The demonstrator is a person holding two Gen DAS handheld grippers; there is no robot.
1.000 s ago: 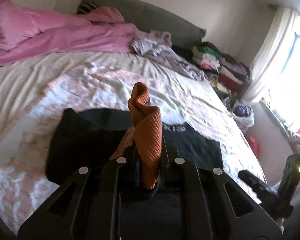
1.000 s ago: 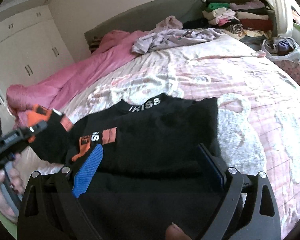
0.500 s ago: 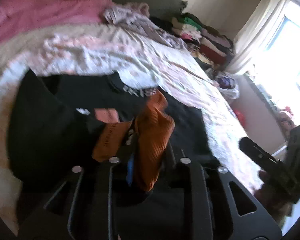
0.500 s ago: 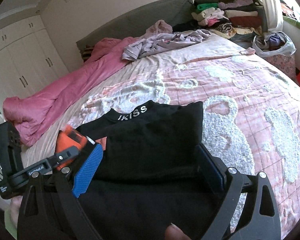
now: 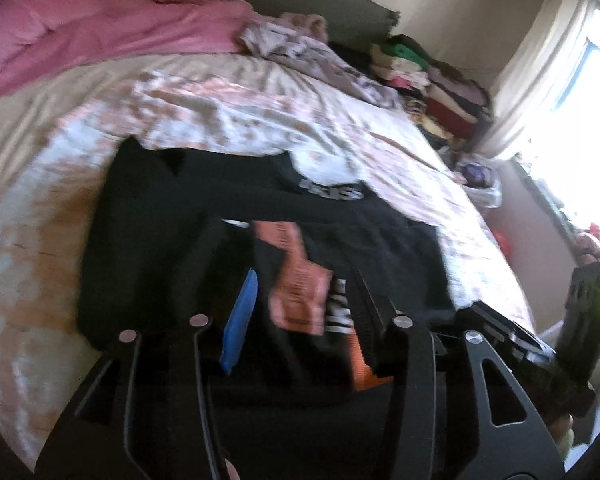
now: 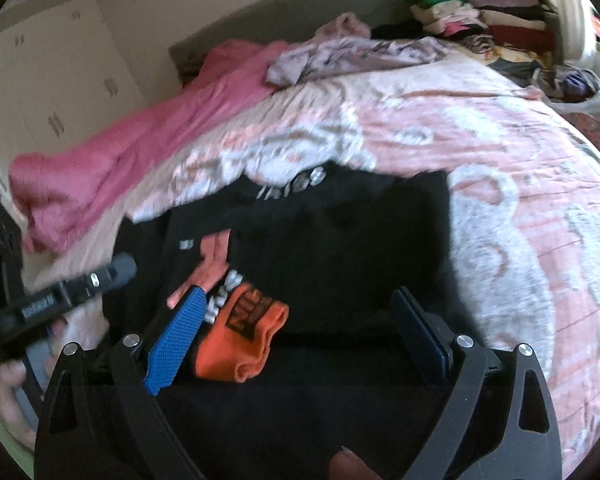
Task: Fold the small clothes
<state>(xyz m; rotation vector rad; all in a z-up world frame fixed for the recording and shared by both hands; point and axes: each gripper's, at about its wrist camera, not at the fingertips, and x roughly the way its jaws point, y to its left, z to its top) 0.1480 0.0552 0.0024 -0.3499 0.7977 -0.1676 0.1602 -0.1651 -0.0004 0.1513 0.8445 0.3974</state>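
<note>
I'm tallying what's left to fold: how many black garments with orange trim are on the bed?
1. The black garment with orange cuffs lies flat on the pink-and-white bedspread, near the front edge, one orange cuff folded onto it. Others may hide in the far clothes pile.

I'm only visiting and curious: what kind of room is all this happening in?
Most likely a home bedroom. A bed with a pink patterned cover fills the view, a pink duvet lies bunched at its head, folded clothes are stacked at the far corner, and cupboard doors line one wall.
</note>
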